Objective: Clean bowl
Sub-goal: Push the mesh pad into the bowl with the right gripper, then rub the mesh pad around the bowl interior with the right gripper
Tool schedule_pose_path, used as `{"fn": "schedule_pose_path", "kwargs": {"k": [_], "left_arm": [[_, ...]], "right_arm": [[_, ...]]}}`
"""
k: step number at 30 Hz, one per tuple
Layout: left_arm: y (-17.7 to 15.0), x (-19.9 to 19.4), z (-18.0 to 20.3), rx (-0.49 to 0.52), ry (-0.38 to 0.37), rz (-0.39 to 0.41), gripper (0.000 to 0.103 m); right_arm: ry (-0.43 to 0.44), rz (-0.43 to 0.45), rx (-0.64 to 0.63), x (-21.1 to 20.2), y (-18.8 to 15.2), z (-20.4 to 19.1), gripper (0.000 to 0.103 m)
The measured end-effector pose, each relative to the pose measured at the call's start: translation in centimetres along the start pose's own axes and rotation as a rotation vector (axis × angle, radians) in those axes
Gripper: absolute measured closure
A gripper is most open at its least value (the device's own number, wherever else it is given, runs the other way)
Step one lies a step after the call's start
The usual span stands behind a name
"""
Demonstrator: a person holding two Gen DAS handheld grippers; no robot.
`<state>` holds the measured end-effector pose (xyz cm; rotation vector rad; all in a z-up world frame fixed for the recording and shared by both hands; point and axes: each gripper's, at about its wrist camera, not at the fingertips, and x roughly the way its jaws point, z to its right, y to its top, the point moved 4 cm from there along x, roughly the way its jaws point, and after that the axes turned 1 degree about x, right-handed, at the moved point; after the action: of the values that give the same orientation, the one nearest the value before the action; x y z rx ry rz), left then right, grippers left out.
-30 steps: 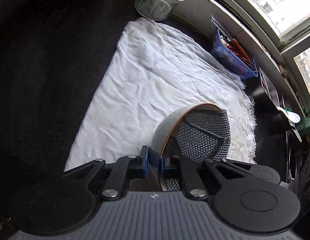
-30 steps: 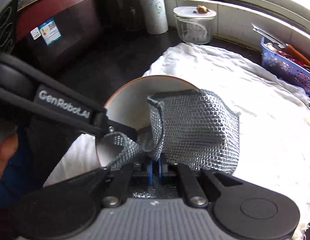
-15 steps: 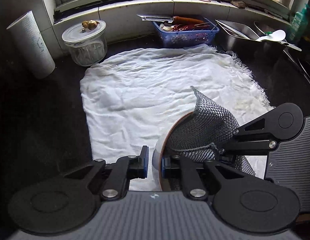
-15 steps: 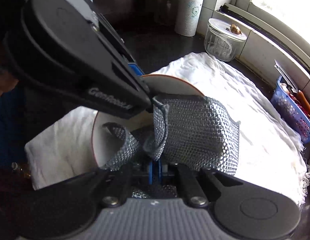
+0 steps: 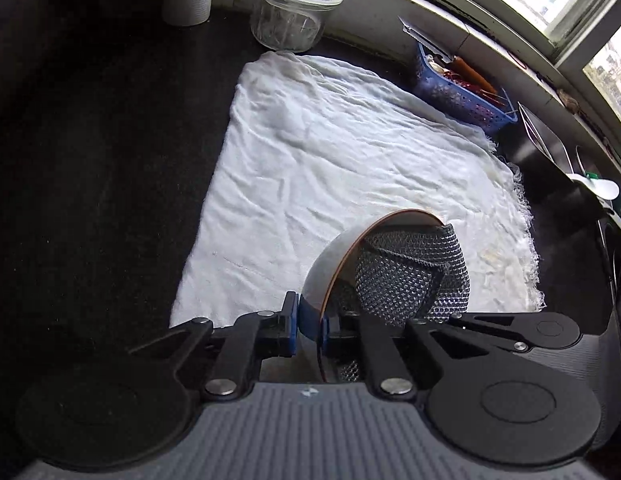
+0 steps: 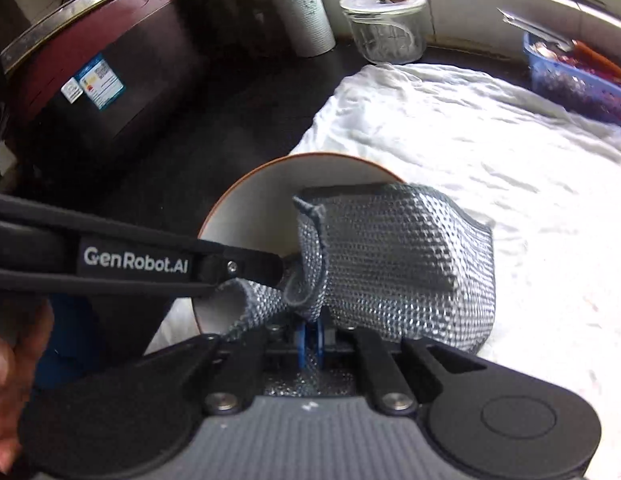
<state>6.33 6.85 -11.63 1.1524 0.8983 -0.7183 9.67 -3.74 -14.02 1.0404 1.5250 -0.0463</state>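
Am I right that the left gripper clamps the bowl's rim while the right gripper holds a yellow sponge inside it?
Not quite: the right gripper holds a silver mesh scouring cloth, as the right wrist view shows. The left gripper does clamp the bowl by its rim.

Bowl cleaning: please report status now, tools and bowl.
Left tool shut on bowl rim, bowl tilted above white cloth. Right tool shut on mesh scrubber, scrubber inside bowl. Nothing in the way.
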Motion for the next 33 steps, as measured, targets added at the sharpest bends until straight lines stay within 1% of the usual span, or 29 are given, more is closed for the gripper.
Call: {"fn": "schedule_pose_path", "kwargs": {"k": [2, 6, 7, 10, 11, 14, 15, 16, 17, 19, 20, 23, 24, 26, 30, 33], "left_arm": [[0.8, -0.3, 1.1, 0.139, 0.045, 0.03, 0.093], [2.5, 0.3, 2.6, 0.323, 0.021, 0.022, 0.093], [2.7, 0.4, 2.7, 0.339, 0.003, 0.018, 0.093], [2.5, 0.3, 2.2, 0.278, -0.029, 0.031, 0.092], [2.3, 0.3, 1.9, 0.231, -0.033, 0.037, 0.092], [1.6, 0.3, 0.6, 0.066, -0.039, 0.041, 0.092], [1.0, 0.3, -0.1, -0.023, -0.037, 0.038, 0.092], [0.6, 0.3, -0.6, -0.079, -0.035, 0.03, 0.092], [0.1, 0.3, -0.9, -0.124, -0.033, 0.025, 0.092], [-0.5, 0.0, -1.2, -0.17, -0.041, 0.018, 0.092], [-0.7, -0.1, -1.1, -0.171, -0.039, 0.014, 0.092], [-0.5, -0.2, -0.3, -0.092, -0.021, 0.005, 0.092], [-0.2, -0.2, 0.2, -0.038, -0.013, -0.01, 0.092], [0.1, 0.0, 0.7, 0.036, 0.002, -0.027, 0.091], [1.2, 0.9, 1.7, 0.236, 0.028, -0.048, 0.09], [1.8, 0.9, 2.3, 0.35, 0.018, -0.037, 0.09]], "right_arm": [[-0.03, 0.0, -0.056, -0.2, 0.0, -0.3, 0.097], [-0.071, -0.018, -0.189, -0.2, 0.2, -0.5, 0.097], [-0.081, -0.021, -0.214, -0.1, 0.3, -0.5, 0.097], [-0.135, -0.024, -0.327, -0.2, 0.4, -0.7, 0.098], [-0.158, -0.009, -0.339, -0.4, 0.7, -0.4, 0.099], [-0.171, 0.031, -0.289, -1.0, 1.4, 0.6, 0.1], [-0.178, 0.044, -0.275, -1.0, 1.4, 0.5, 0.1], [-0.175, 0.052, -0.245, -1.0, 1.4, 0.6, 0.1], [-0.141, 0.047, -0.167, -0.9, 1.4, 1.1, 0.099], [-0.073, 0.037, -0.011, -0.8, 1.3, 2.0, 0.098], [-0.042, 0.028, 0.053, -0.7, 1.3, 2.3, 0.098], [0.017, -0.036, 0.117, -0.1, 0.8, 1.7, 0.097], [0.034, -0.053, 0.132, 0.0, 0.7, 1.5, 0.097], [0.046, -0.059, 0.121, 0.0, 0.3, 0.8, 0.097], [0.0, -0.046, -0.03, -0.1, 0.0, -0.7, 0.097], [-0.05, -0.047, -0.178, -0.1, -0.3, -2.3, 0.097]]}}
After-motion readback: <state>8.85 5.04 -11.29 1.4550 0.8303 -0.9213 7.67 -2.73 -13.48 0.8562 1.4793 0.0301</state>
